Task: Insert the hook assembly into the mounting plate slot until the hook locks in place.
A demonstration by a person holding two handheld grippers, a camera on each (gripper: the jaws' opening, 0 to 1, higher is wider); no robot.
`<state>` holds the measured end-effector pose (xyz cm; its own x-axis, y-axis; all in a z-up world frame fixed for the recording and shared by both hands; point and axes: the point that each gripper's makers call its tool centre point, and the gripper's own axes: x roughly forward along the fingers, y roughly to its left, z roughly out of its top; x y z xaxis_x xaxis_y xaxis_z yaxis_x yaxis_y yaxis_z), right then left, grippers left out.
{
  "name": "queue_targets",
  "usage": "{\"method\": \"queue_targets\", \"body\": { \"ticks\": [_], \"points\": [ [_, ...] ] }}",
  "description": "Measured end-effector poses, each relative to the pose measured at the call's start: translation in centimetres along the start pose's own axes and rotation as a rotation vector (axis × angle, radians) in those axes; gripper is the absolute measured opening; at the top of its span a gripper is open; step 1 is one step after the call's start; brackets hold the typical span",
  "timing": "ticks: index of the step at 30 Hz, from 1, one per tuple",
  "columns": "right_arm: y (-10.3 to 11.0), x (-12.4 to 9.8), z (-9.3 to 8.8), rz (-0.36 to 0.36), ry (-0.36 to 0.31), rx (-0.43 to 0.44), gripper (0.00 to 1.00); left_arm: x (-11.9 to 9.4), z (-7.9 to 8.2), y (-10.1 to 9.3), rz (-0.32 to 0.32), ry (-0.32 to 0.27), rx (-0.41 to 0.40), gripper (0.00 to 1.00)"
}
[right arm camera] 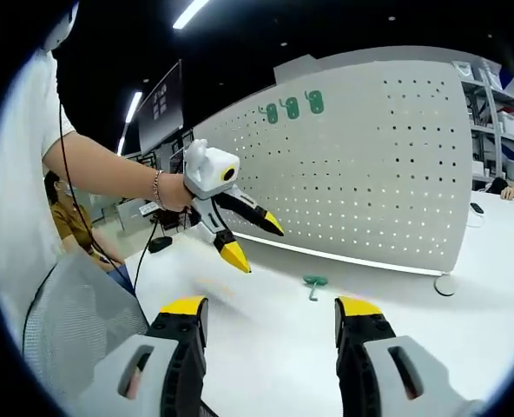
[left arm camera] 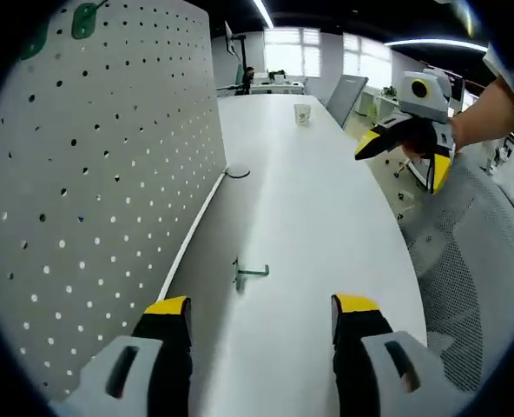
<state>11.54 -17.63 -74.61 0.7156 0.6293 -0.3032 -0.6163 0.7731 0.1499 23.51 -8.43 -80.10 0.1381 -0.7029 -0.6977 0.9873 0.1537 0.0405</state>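
your left gripper (left arm camera: pixel 261 317) sits low over the white table (left arm camera: pixel 326 217) with its yellow-tipped jaws spread wide and nothing between them, lined up so the gap frames the hook assembly (left arm camera: pixel 247 274). that small green hook lies loose on the tabletop just ahead, a little off the foot of the pegboard mounting plate (left arm camera: pixel 101 191), so it reads as the first thing you need to pick up. your right gripper (right arm camera: pixel 266 317) is likewise wide open and empty, held back and looking across the table at the same hook (right arm camera: pixel 313 283) and the plate's perforated face (right arm camera: pixel 370 174), which stands upright along the table edge. in that view your left gripper (right arm camera: pixel 255 240) hangs above the table with its jaws parted, short of the hook. three green pieces (right arm camera: pixel 291 107) are already hung near the plate's top, likely showing where hooks belong. further along the table a paper cup (left arm camera: pixel 302 114) stands well clear, and a mesh chair back (left arm camera: pixel 474 261) crowds your right side.
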Motion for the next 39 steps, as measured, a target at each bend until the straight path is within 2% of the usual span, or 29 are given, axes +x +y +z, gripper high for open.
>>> {"method": "queue_targets", "body": {
  "ticks": [5,8,15,27,39],
  "points": [
    [0.0,-0.1,-0.2,-0.004,0.004,0.004,0.58,1.2,0.1,0.3,-0.015,0.043,0.019,0.66],
    [-0.2,-0.2,-0.4,-0.007,0.005,0.010,0.57,2.0,-0.2,0.4,-0.019,0.097,0.049,0.66],
    [-0.3,-0.3,-0.4,-0.013,0.004,0.029,0.57,3.6,-0.7,0.3,-0.052,0.151,0.050,0.67],
    [-0.5,-0.3,-0.9,-0.019,0.018,0.034,0.57,5.4,-1.1,0.6,-0.094,0.229,0.080,0.66],
    [-0.8,-0.5,-0.9,-0.021,0.027,0.039,0.57,7.1,-1.5,0.8,-0.123,0.295,0.064,0.65]
  ]
}}
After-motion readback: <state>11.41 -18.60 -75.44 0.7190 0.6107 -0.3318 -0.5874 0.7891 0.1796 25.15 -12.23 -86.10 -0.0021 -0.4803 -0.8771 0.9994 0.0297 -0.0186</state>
